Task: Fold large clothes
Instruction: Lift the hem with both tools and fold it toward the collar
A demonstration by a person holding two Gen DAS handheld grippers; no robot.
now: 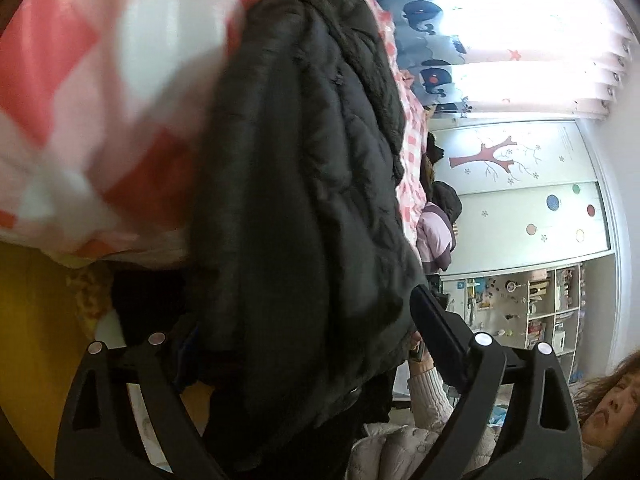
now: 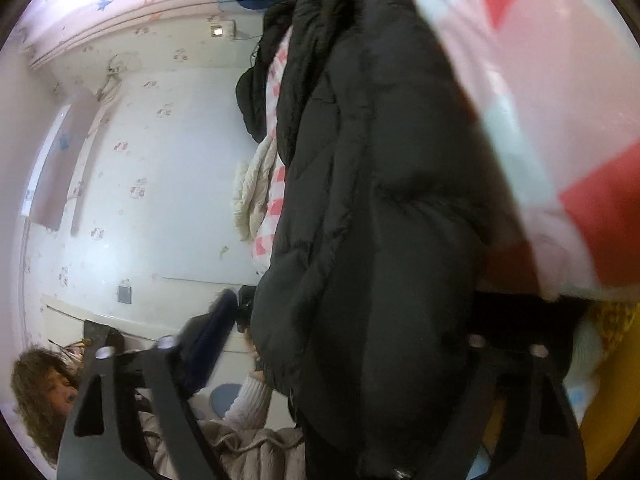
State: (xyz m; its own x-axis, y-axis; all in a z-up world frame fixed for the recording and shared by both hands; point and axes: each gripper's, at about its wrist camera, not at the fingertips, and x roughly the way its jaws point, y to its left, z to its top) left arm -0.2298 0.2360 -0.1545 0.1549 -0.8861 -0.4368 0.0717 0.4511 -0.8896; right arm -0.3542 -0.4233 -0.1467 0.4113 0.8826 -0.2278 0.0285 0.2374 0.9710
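A large black padded jacket [image 1: 304, 184] lies on a bed with a red, pink and white checked cover [image 1: 100, 92]. In the left wrist view the jacket's edge runs between my left gripper's [image 1: 296, 316] two fingers, which stand wide apart around thick folds. One black finger [image 1: 436, 328] shows at the right; the other is hidden behind the fabric. In the right wrist view the same jacket [image 2: 384, 208] fills the gap of my right gripper [image 2: 344, 320], with one finger [image 2: 212, 332] visible at the left. Both views are tilted sideways.
A person in a pale quilted coat [image 1: 400, 452] stands close behind the grippers, face [image 1: 612, 404] at the edge. More clothes [image 1: 436, 228] lie further along the bed. A wardrobe with tree decals [image 1: 520, 184], shelves [image 1: 532, 308] and curtains [image 1: 520, 40] stand beyond. A yellow bed side [image 1: 36, 340] is below.
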